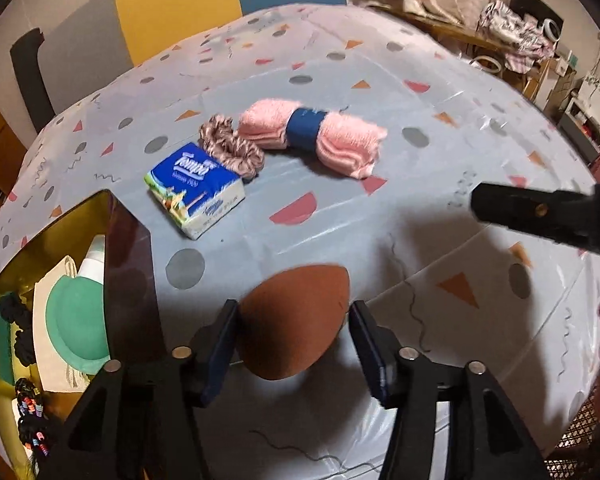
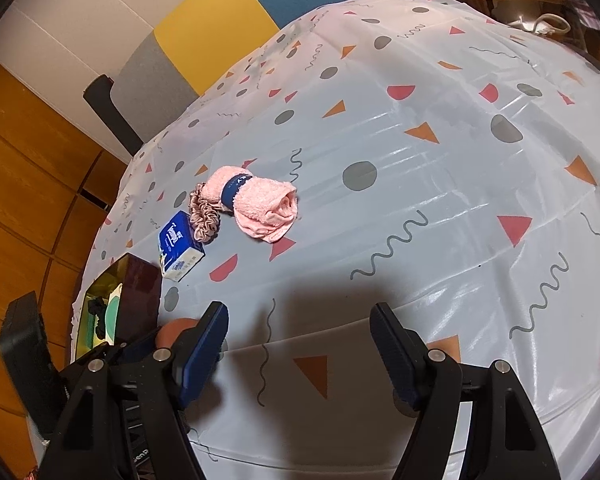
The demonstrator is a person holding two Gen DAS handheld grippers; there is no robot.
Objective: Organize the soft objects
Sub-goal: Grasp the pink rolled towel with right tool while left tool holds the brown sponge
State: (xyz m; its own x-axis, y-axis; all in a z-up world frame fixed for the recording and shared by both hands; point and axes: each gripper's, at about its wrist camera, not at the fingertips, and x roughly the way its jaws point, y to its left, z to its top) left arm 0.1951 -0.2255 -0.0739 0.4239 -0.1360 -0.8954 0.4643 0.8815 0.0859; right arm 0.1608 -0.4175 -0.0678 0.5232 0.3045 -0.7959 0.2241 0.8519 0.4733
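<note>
My left gripper (image 1: 294, 332) is shut on a brown egg-shaped sponge (image 1: 294, 320), held above the table; the sponge also shows in the right wrist view (image 2: 176, 330). A pink rolled towel with a blue band (image 1: 312, 136) (image 2: 256, 204), a pink-brown scrunchie (image 1: 230, 146) (image 2: 205, 216) and a blue Tempo tissue pack (image 1: 196, 188) (image 2: 179, 250) lie together on the patterned tablecloth (image 2: 420, 184). My right gripper (image 2: 300, 348) is open and empty over bare cloth; one of its fingers shows at the right of the left wrist view (image 1: 540, 212).
A dark box with a gold lining (image 1: 130, 256) (image 2: 140, 292) stands at the table's left edge. It holds a green round item (image 1: 78, 320), black scrunchies and beaded hair ties. A black chair back (image 2: 108, 112) stands behind the table.
</note>
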